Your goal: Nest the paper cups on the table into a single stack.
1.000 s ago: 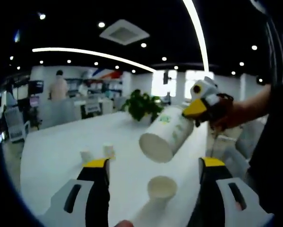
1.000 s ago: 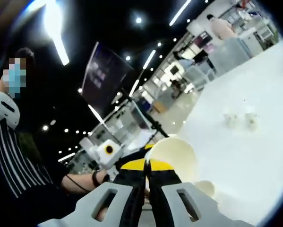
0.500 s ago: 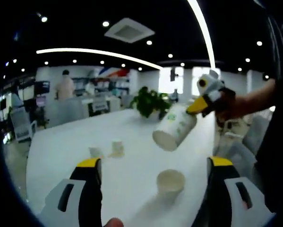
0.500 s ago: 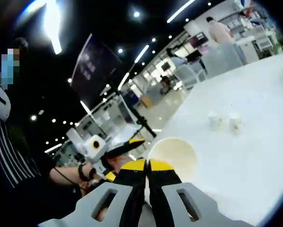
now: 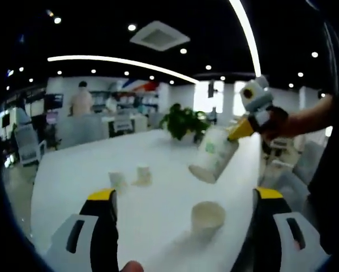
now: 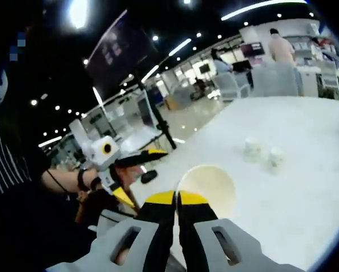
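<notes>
Four paper cups are on record. One upright cup (image 5: 207, 217) stands on the white worktop (image 5: 73, 175) between the jaws of the left tool (image 5: 183, 224), mouth up, interior appearing empty; nothing touches it. The jaws of the left tool stand wide apart.

A held cup (image 5: 213, 154) hangs in the air above and beyond that upright cup, tilted with its mouth down toward the worktop. It is white with a green mark on its side. The right tool (image 5: 237, 133) grips it at the base end, as seen in the left gripper view. In the right gripper view the same cup (image 6: 206, 190) shows its open mouth, pale and empty inside, with the right tool's jaws pressed together on its wall.

Two small cups (image 5: 117, 180) (image 5: 142, 174) stand near each other farther along the worktop, well apart from the others. A potted plant (image 5: 184, 122) stands at the far end.
</notes>
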`<action>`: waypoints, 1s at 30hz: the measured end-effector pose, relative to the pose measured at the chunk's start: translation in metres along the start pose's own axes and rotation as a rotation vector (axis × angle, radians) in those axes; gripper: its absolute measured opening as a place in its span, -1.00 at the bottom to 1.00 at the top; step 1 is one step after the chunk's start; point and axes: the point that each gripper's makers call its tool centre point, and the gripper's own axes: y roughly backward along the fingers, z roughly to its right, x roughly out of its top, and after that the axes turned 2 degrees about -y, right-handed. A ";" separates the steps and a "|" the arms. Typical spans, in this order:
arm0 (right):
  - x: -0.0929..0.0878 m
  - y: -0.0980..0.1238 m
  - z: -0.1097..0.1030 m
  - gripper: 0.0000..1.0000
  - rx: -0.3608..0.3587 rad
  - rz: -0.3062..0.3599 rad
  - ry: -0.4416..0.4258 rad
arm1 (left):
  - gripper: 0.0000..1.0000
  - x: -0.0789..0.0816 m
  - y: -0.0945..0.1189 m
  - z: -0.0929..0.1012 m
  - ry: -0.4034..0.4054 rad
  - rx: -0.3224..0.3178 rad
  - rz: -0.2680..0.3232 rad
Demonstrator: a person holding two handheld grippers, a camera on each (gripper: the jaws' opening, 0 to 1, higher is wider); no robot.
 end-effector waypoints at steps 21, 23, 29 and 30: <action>-0.068 -0.041 -0.001 -1.00 -0.066 -0.370 0.413 | 0.97 -0.026 0.003 -0.006 -0.015 0.014 -0.075; -0.071 -0.042 0.000 -1.00 -0.066 -0.388 0.426 | 0.97 -0.025 0.004 -0.007 -0.010 0.019 -0.070; -0.084 -0.048 0.002 -1.00 -0.061 -0.454 0.494 | 0.97 -0.027 0.005 -0.009 0.019 0.031 -0.066; -0.088 -0.050 0.003 -1.00 -0.059 -0.473 0.501 | 0.97 -0.028 0.005 -0.009 0.023 0.031 -0.068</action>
